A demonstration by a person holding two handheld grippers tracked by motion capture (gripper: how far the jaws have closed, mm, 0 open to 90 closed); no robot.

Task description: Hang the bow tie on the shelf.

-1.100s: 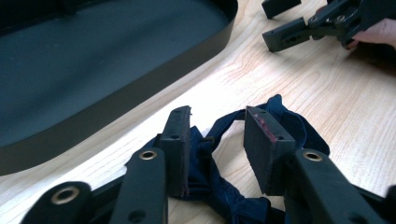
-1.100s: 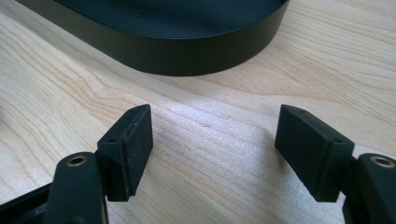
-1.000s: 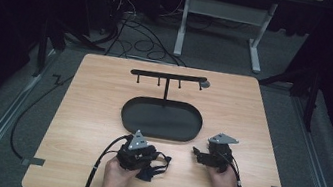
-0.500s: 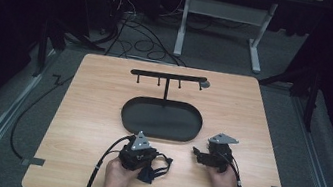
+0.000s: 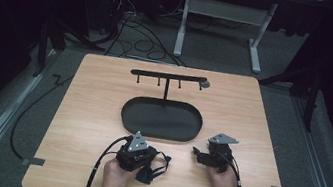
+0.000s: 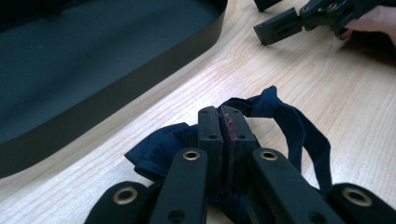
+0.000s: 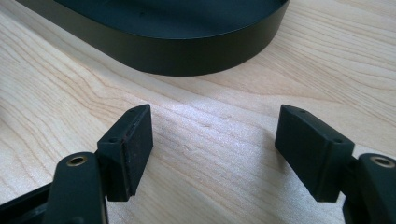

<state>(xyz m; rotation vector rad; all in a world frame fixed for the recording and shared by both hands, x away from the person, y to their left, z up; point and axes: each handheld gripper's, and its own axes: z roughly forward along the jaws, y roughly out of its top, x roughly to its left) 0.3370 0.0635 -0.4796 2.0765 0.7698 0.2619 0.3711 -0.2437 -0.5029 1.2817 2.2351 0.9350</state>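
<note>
Now, table (image 5: 90, 112) first: wood top, w/ the black oval tray (image 5: 130, 118) at centre and a T-shaped hook stand (image 5: 168, 77) rising from its far side. Both my hands sit near the front edge, tray just beyond them.

Step in hand, as I judge it: lift the dark blue cloth strap (image 6: 299, 135) off the table, prob. to carry it toward the stand. To do it well: keep the pinch firm, raise straight up so the loose loop clears the wood, don't drag it against the tray wall. Free loop hangs to one side; watch it doesn't snag my own cable. Right side should wait clear or come in under the loop to steady it.

Left gripper (image 6: 226, 122): jaws have just been closing, now clenched on the strap; a fold of cloth is caught between the pads, rest bunches around and under the jaws, lying on the table just beside the tray's near rim.

Right gripper (image 7: 212, 149): jaws spread wide, nothing between them, bare wood below; well apart from the strap.
</note>
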